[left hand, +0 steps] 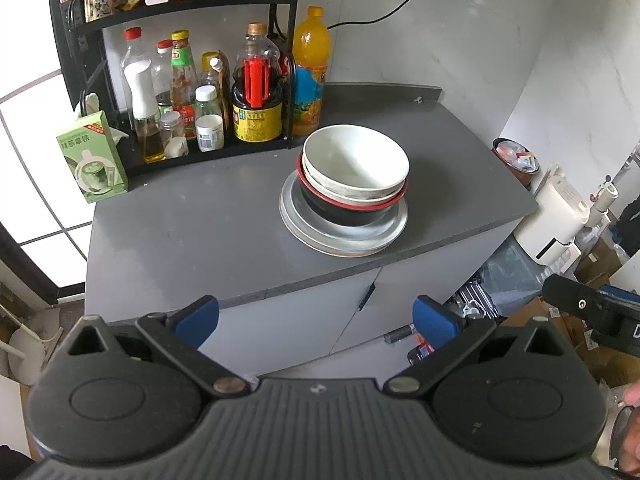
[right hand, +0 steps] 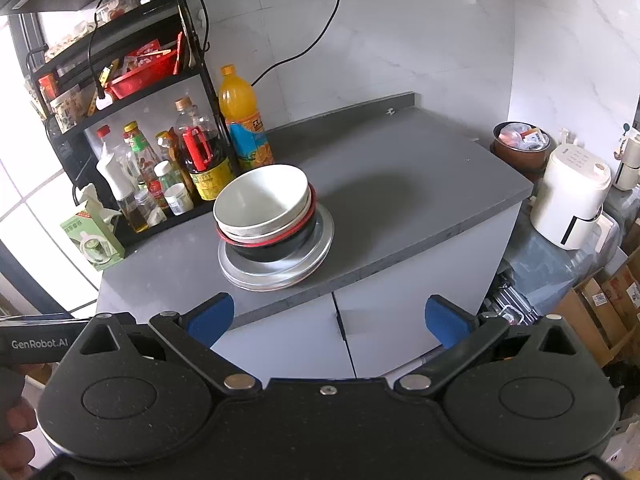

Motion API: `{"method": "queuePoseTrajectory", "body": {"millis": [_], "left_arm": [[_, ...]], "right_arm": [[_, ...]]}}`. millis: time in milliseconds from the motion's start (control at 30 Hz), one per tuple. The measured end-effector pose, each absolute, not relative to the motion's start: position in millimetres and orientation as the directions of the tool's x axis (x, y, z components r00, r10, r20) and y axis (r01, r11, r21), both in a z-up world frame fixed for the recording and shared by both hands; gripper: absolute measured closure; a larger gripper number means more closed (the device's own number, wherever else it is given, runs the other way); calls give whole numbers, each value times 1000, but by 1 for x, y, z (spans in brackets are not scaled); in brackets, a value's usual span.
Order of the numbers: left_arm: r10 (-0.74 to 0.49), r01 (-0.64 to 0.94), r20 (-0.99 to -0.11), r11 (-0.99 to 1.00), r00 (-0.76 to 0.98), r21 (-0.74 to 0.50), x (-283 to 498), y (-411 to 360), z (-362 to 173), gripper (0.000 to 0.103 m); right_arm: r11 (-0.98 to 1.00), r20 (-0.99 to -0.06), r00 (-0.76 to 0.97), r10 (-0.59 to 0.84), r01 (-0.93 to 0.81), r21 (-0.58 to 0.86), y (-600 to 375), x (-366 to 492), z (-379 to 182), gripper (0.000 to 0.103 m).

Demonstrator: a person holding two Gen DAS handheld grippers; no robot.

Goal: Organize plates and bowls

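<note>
both the left gripper (left hand: 316, 320) and right gripper (right hand: 328, 318) are held wide open and empty, well back from the bowls (left hand: 356, 164) nested on the plates (left hand: 344, 236), presumably so the pile takes least room on the counter (left hand: 180, 220).

One stack of dishes on the grey desk (left hand: 192, 220): two white bowls (left hand: 356, 160) nested in one black bowl with a red rim (left hand: 340, 210), on two metal plates (left hand: 344, 236). One orange juice bottle (left hand: 310, 72) stands at the far left beside one black rack (left hand: 288, 80), which holds roughly ten condiment bottles and jars (left hand: 256, 92); the exact count is unclear. One green carton (left hand: 94, 158) sits on the left. Two tools are seen, left (left hand: 316, 320) and right (right hand: 328, 320), each with two blue-padded fingers.
</note>
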State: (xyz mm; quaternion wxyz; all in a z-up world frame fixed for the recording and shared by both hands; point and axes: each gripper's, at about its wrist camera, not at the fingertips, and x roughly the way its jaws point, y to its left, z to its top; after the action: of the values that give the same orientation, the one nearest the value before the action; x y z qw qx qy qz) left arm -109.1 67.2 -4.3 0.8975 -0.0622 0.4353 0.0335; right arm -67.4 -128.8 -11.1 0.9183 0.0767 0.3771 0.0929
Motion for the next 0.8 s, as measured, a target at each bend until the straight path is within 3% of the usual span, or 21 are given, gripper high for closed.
{"method": "queuePoseTrajectory", "body": {"millis": [800], "left_arm": [[28, -123, -785, 991, 618, -62, -105, 60, -5, 1]], "right_arm": [[968, -680, 694, 239, -116, 222, -131, -63, -11, 0]]}}
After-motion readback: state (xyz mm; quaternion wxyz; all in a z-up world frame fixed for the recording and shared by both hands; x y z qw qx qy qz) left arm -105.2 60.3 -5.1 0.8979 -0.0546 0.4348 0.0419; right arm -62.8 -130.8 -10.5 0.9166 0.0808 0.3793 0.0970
